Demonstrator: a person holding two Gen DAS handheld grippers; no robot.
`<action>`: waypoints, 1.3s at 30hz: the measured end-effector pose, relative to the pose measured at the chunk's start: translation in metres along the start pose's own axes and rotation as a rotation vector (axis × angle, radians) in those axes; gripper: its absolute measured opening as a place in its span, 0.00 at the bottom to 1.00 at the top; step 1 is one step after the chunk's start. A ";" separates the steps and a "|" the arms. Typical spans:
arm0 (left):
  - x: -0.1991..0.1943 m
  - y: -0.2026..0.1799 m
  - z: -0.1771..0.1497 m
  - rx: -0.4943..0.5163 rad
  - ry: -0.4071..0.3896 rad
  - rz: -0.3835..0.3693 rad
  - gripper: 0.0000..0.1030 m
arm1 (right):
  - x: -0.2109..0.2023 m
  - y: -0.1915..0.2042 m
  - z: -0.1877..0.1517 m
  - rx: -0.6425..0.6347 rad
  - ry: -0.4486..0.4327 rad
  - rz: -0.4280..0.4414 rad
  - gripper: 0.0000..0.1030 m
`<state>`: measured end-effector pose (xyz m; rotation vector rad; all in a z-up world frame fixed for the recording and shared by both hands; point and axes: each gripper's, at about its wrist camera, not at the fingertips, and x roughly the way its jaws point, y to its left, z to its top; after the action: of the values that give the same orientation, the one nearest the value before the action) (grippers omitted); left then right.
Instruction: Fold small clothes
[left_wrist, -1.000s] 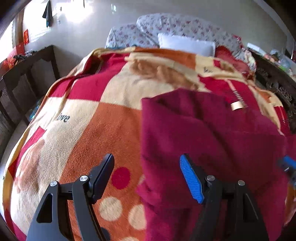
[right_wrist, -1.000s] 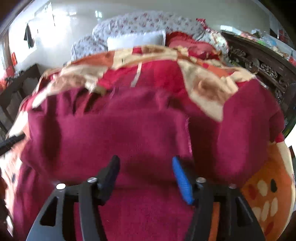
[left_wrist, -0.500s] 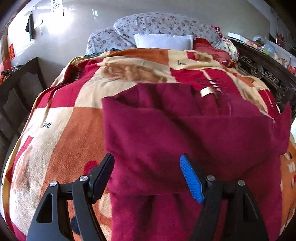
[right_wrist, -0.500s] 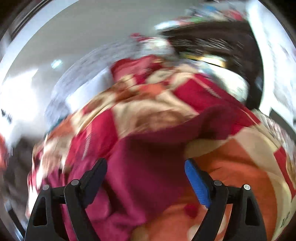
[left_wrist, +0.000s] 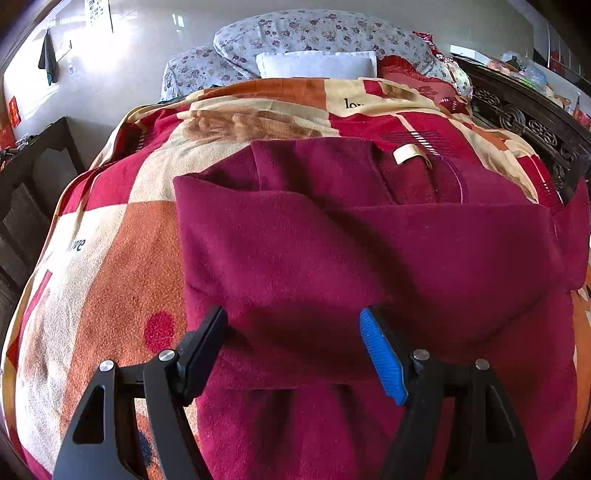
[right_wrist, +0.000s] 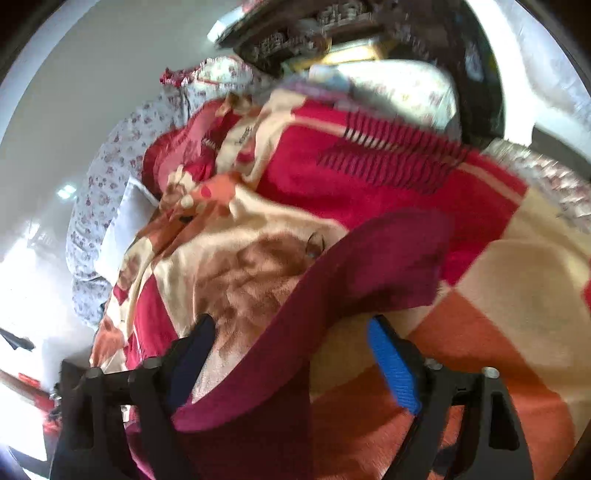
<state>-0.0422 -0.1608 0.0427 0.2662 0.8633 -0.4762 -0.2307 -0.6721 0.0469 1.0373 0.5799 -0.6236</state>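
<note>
**Sleeve in the fingers, fold half made**

Your right gripper (right_wrist: 291, 354) has just been closing, the maroon garment (right_wrist: 369, 258) between its fingers, which aren't pinching yet. Close late and I'd say that sleeve slips out; snatch and you bunch it. Your left gripper (left_wrist: 295, 350) stands wide above the folded body, holding nothing. Further out, the garment lies on the blanket (left_wrist: 122, 273), pillows (left_wrist: 317, 62) beyond. The left view shows the whole fold and the neck label (left_wrist: 406, 153); the right, tilted and blurred, shows only the sleeve end.
</note>
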 end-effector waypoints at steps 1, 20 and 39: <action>0.000 0.000 0.000 0.000 0.000 -0.001 0.71 | 0.001 -0.002 -0.001 -0.007 -0.004 0.017 0.13; -0.020 0.007 -0.004 -0.034 -0.023 -0.032 0.71 | -0.180 0.022 -0.062 -0.400 -0.339 -0.087 0.07; -0.032 0.073 -0.011 -0.189 -0.038 -0.005 0.71 | -0.017 0.260 -0.342 -0.875 0.262 0.330 0.68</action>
<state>-0.0298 -0.0837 0.0633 0.0813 0.8659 -0.4004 -0.1067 -0.2618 0.0791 0.3604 0.7879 0.0871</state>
